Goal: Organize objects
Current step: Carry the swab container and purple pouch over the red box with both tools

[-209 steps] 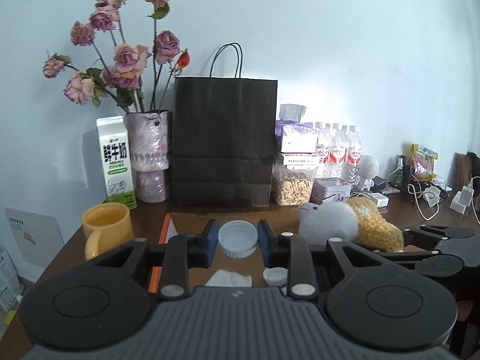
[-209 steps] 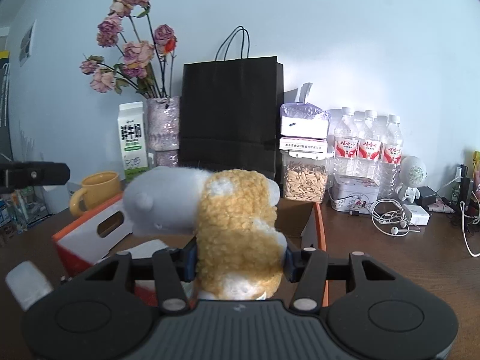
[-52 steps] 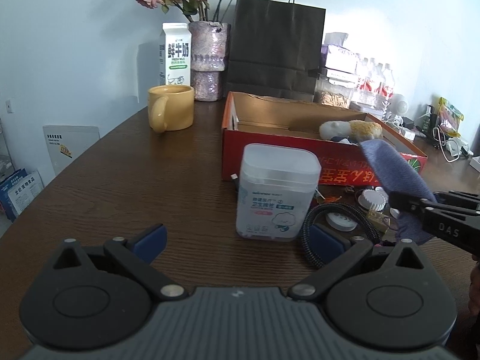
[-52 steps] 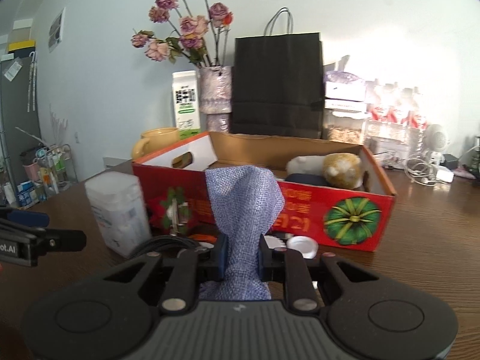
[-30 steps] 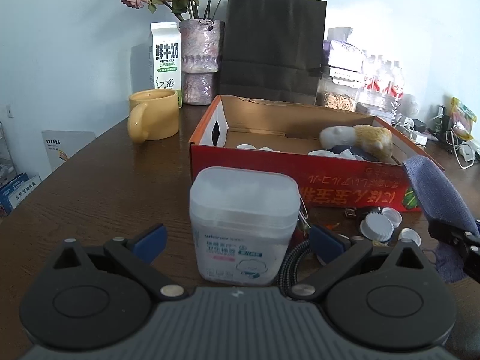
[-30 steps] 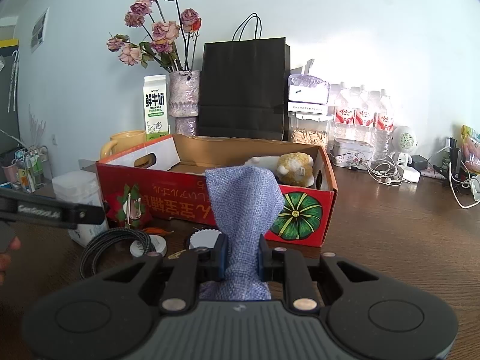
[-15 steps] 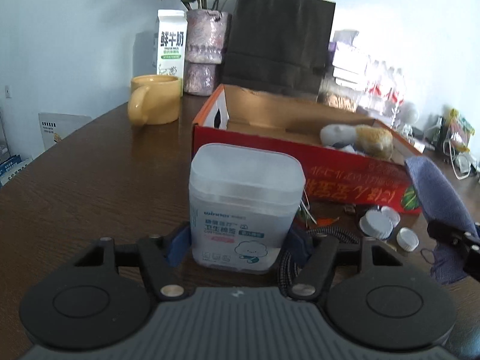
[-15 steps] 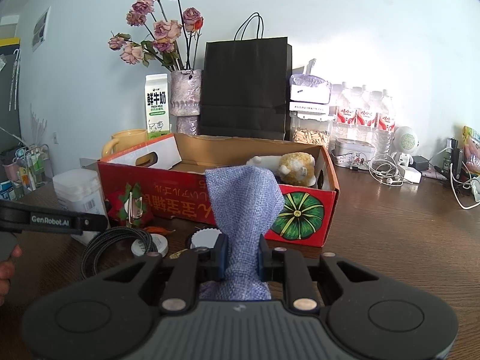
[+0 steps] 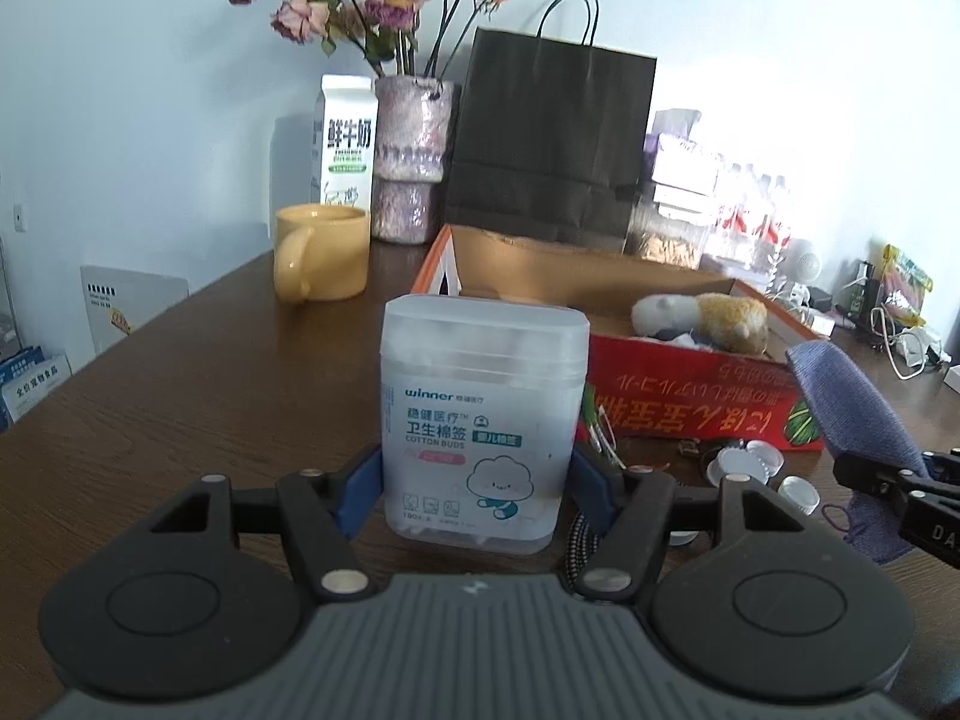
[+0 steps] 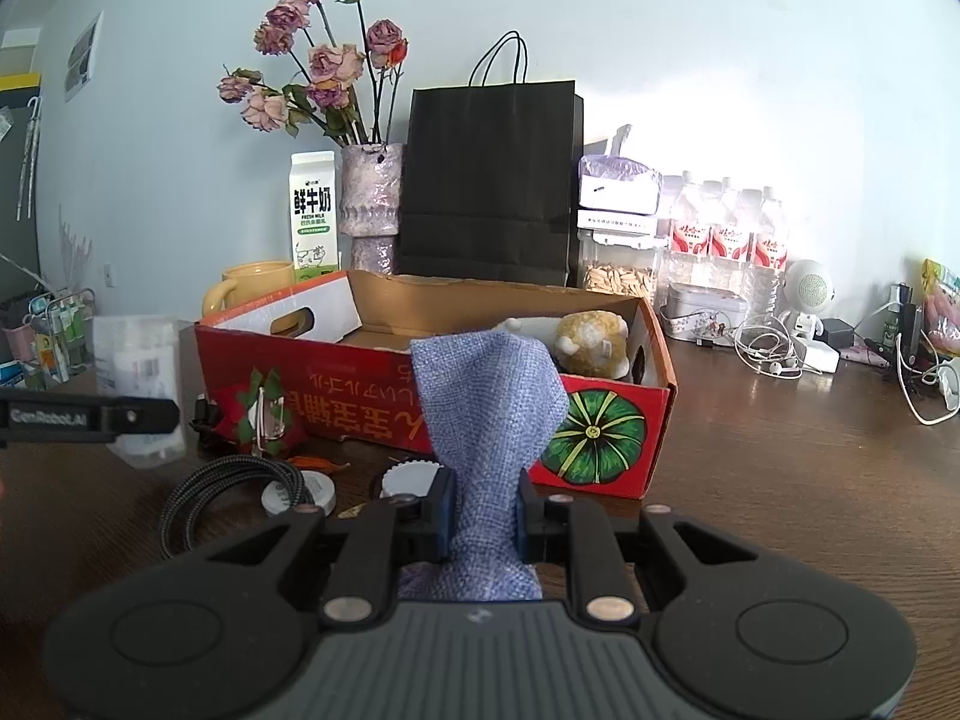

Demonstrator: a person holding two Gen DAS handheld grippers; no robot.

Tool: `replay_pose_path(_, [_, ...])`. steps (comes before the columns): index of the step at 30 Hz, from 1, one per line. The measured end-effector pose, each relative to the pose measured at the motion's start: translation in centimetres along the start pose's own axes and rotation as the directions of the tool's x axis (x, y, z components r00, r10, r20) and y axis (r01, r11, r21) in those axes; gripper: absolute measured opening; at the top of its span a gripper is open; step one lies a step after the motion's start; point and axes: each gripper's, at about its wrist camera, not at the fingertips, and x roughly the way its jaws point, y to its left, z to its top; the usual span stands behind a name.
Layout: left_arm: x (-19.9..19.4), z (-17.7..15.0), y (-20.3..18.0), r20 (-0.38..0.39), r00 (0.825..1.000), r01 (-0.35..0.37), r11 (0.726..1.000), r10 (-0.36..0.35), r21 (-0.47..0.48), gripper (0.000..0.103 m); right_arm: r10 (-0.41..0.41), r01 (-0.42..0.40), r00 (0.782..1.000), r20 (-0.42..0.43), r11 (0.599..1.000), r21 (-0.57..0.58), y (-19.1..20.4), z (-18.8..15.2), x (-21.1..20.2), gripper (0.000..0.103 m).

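My left claw [image 9: 477,483] gripped the cotton bud box [image 9: 483,420] upright on the surface [image 9: 180,420]; my right claw [image 10: 480,507] pinched the blue cloth pouch [image 10: 489,408], red cardboard box [image 10: 600,420] at twelve o'clock.

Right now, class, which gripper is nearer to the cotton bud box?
Left. The left gripper has its pads on both sides of the cotton bud box. The right gripper is off to the side, clamped on a blue cloth pouch.
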Motion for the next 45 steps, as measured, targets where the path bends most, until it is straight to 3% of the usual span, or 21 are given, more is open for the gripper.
replay_pose_path(12, [-1.7,3.0,-0.8,0.102,0.993,0.054,0.998,-0.057,0.029,0.066,0.011,-0.01,0.998,0.069,1.0,-0.011,0.8,2.2,-0.4,0.017])
replay_pose_path(25, [1.4,7.9,-2.7,0.153,0.983,0.093,0.994,-0.1,0.05,0.066,0.038,-0.033,0.991,0.127,0.999,-0.041,2.2,8.0,3.8,0.017])
replay_pose_path(32, [4.6,9.9,-3.4,0.126,0.987,0.09,0.995,-0.096,0.046,0.066,0.04,-0.037,0.994,0.106,0.999,-0.029,2.3,10.2,8.0,0.017])
replay_pose_path(45, [12.2,11.9,-3.0,0.058,0.996,0.074,0.997,-0.074,0.012,0.066,0.047,-0.047,0.999,0.015,0.998,0.034,1.3,10.8,16.0,0.017])
